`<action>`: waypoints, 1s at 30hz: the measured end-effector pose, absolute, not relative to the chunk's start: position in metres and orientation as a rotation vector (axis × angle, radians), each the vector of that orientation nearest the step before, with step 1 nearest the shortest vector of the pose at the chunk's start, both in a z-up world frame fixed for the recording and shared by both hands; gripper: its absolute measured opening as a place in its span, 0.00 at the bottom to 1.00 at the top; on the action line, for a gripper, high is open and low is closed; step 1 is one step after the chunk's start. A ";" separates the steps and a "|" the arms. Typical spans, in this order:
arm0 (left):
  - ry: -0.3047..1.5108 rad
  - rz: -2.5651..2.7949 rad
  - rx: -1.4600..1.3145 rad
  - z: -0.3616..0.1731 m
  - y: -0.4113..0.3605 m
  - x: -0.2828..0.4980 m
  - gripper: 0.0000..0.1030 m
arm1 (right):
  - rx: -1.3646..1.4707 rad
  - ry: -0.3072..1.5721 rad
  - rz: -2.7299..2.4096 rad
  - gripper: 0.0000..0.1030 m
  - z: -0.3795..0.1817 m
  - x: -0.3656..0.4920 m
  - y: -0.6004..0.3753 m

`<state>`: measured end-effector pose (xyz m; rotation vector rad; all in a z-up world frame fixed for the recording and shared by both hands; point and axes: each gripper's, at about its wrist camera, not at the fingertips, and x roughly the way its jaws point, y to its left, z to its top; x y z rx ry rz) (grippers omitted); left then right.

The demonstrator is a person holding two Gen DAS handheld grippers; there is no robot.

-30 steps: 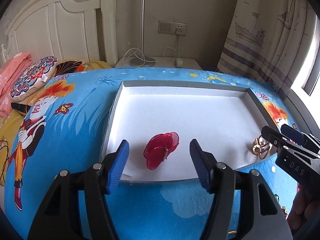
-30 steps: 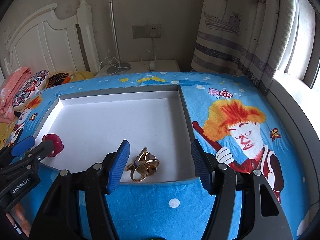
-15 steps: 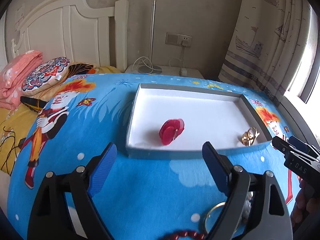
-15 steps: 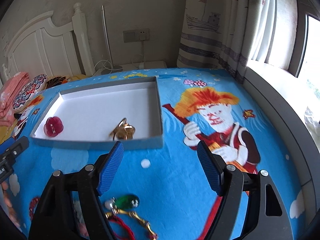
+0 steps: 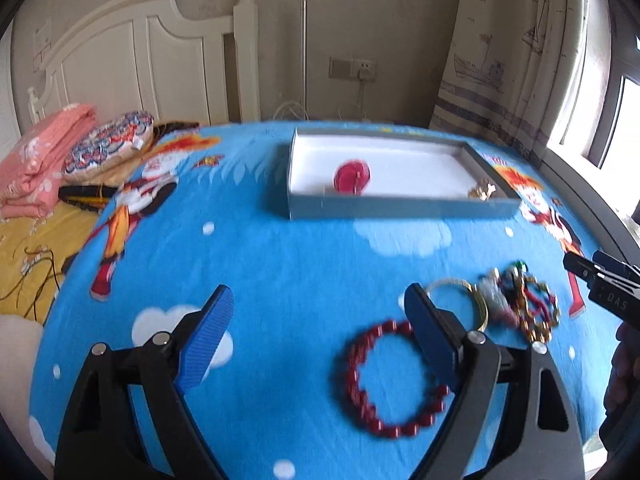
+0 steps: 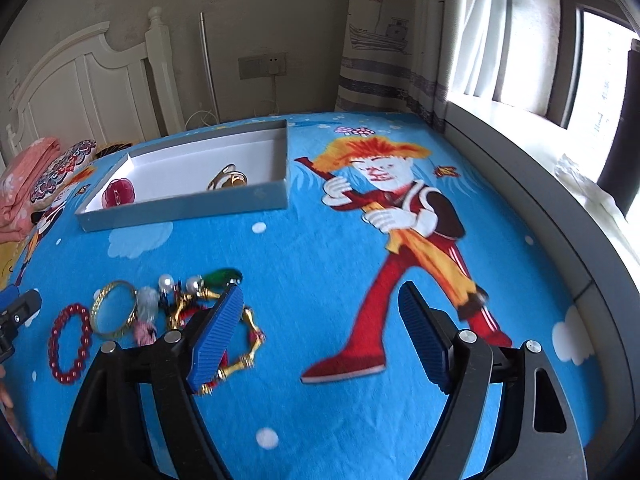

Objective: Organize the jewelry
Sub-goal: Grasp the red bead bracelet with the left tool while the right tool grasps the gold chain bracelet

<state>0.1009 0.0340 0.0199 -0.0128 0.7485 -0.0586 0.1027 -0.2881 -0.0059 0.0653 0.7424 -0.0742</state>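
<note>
Holding both tools low over the blue cartoon bedspread [image 6: 320,264], I had my left gripper [image 5: 320,332] spread wide with nothing between its blue pads, and my right gripper [image 6: 320,332] was just as wide and just as empty.

In the left wrist view the red bead bracelet [image 5: 390,380] lay on the cloth at the lower right of the frame, partly behind the right-hand pad. Just beyond it, toward the right edge, sat a gold bangle [image 5: 468,300] touching a tangled heap of jewelry [image 5: 520,304] with gold links, red cord and a green piece. The tip of my other tool poked in at the far right, near that heap.

In the right wrist view the same pieces sat at the lower left: the bracelet, the bangle, then pearls [image 6: 180,282] and a green stone [image 6: 222,276], with a gold-and-red chain [image 6: 248,344] running under my left-hand pad.

The grey box [image 5: 400,208] with its white floor stood well apart from the heap, in the upper middle of the left view. Inside it a red flower piece [image 5: 352,176] rested near the front wall, and a gold piece [image 5: 482,191] lay in the front right corner.

At the left edge were a pink folded blanket [image 5: 36,160] and a patterned cushion [image 5: 108,146], below the white headboard [image 5: 132,64].
</note>
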 end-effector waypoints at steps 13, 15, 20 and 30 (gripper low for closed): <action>0.809 -0.093 0.002 -0.003 0.034 0.064 0.66 | 0.030 0.759 -0.014 0.77 -0.016 0.075 -0.275; 0.814 -0.099 0.022 -0.006 0.028 0.068 0.62 | 0.026 0.758 -0.009 0.77 -0.016 0.075 -0.273; 0.831 -0.116 0.061 -0.015 0.017 0.083 0.49 | 0.027 0.770 0.006 0.77 -0.019 0.076 -0.270; 0.848 -0.151 0.093 -0.021 0.005 0.101 0.16 | 0.011 0.761 0.080 0.77 -0.018 0.073 -0.254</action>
